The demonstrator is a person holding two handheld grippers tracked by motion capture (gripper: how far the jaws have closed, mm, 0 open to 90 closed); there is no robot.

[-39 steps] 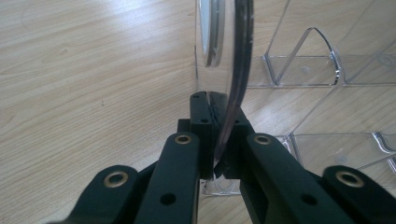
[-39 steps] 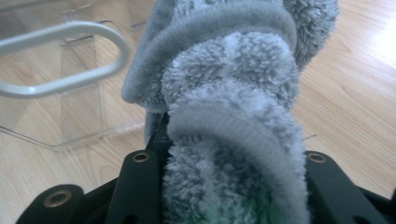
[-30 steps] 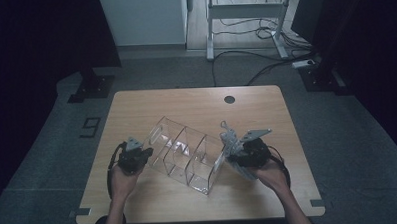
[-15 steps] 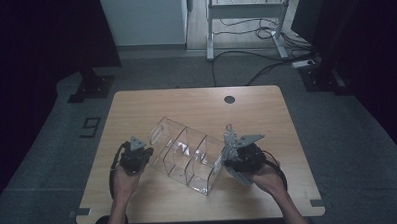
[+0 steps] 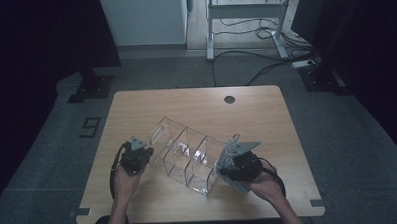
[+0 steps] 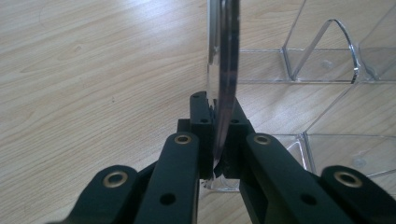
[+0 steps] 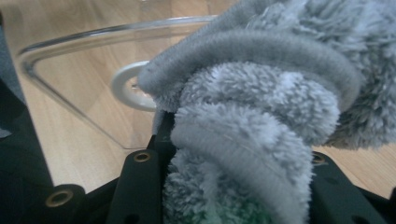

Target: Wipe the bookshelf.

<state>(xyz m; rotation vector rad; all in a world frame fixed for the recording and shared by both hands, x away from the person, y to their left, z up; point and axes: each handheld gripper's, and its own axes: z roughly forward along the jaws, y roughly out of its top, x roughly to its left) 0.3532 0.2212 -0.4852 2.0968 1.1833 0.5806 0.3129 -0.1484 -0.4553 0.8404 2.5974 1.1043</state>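
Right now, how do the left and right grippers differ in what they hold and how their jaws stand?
The left gripper pinches a thin clear wall of the acrylic organizer, jaws nearly together; the right gripper clamps a bunched grey fluffy cloth, jaws wider apart. Both are shut on something at the organizer's opposite ends.

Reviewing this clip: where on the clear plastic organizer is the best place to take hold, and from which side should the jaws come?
Grip a thin upright wall at its edge, coming in from the outer end so the jaws straddle it. The clear organizer is all flat, slim panels; the left gripper already pinches its end wall that way, which looks steady. The right gripper holds a grey fluffy cloth.
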